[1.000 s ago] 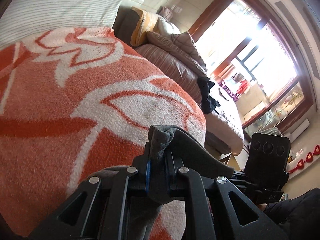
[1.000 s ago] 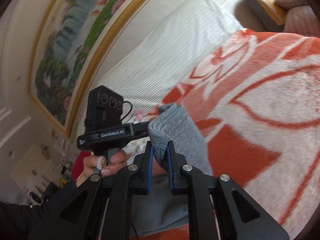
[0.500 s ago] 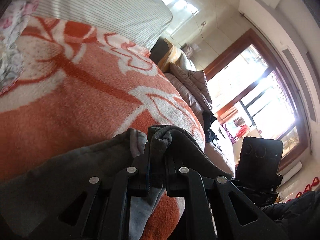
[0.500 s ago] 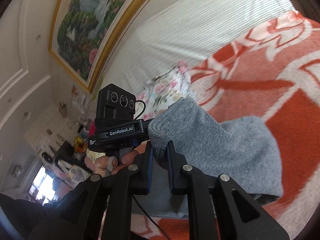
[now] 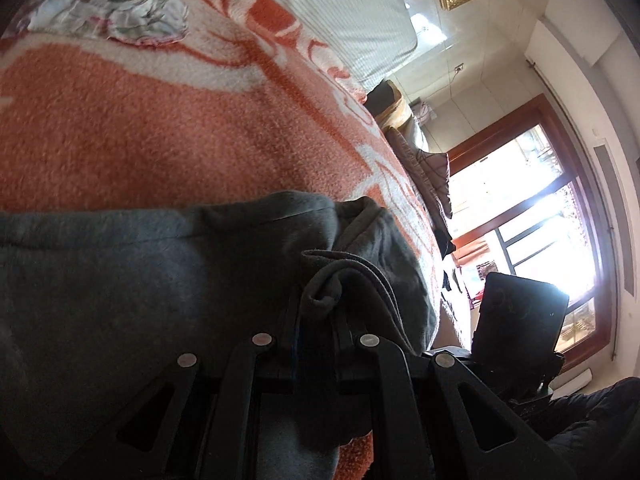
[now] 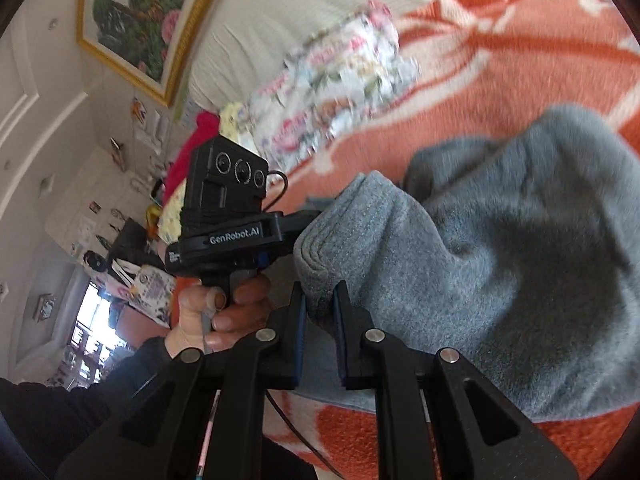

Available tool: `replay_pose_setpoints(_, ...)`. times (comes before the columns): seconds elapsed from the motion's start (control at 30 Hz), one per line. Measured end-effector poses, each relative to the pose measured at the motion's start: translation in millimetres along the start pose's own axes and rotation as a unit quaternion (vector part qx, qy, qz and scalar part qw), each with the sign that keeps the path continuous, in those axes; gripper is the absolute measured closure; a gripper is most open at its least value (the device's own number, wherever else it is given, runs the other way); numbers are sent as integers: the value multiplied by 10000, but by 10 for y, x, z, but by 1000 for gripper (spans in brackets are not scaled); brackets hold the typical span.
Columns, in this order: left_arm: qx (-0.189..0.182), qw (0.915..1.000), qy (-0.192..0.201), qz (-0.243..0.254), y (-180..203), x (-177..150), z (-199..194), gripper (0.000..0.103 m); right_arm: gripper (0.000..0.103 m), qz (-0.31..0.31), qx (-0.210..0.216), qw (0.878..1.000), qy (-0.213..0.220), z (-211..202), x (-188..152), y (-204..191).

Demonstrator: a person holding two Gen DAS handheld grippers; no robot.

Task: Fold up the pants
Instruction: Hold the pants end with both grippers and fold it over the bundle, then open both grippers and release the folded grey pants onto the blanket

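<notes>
Grey fleece pants point(image 5: 160, 280) lie on an orange and white blanket point(image 5: 140, 120) on a bed. My left gripper point(image 5: 318, 312) is shut on a bunched edge of the pants and holds it over the cloth below. My right gripper point(image 6: 320, 304) is shut on another rolled edge of the same pants point(image 6: 500, 272), which spread to the right over the blanket point(image 6: 520, 72). The left gripper's body point(image 6: 228, 216) and the hand holding it show in the right wrist view, close beside my right gripper.
A floral cloth point(image 6: 336, 80) lies on the blanket beyond the pants, also in the left wrist view point(image 5: 112, 4). A striped white pillow point(image 5: 352, 20) is at the bed's head. A framed painting point(image 6: 152, 12) hangs on the wall. A window point(image 5: 540, 220) is at the right.
Both grippers have carried the held edges across the bed over the rest of the pants; more grey cloth now lies under and beside them, and the floral cloth has come closer.
</notes>
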State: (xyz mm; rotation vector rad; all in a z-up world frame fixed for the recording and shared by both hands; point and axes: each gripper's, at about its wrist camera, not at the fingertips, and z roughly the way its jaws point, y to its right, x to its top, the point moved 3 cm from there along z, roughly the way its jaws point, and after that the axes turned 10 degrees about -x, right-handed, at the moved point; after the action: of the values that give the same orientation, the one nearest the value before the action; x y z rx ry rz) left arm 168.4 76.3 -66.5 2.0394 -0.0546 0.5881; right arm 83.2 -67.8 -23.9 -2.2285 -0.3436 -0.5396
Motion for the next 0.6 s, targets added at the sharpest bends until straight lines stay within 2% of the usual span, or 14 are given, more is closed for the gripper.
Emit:
replay_pose_setpoints(0.37, 122, 9984, 281, -477, -202, -253, -296, 85, 85, -180, -129, 9995, -242, 149, -130, 6)
replay_pose_setpoints(0.43, 187, 9977, 384, -532, -185, -297, -377, 84, 78, -130, -70, 9995, -286, 130, -133, -1)
replay_pose_setpoints(0.5, 234, 9969, 511, -552, -127, -334, -461, 81, 57, -105, 63, 9995, -289, 93, -125, -40)
replay_pose_setpoints(0.57, 285, 9962, 670, -481, -11, -369, -560, 79, 49, -139, 194, 9995, -188, 4, -114, -91)
replay_pose_setpoints(0.6, 279, 9959, 744, -434, 61, -382, -607, 79, 49, -152, 242, 9995, -141, -44, -103, -110)
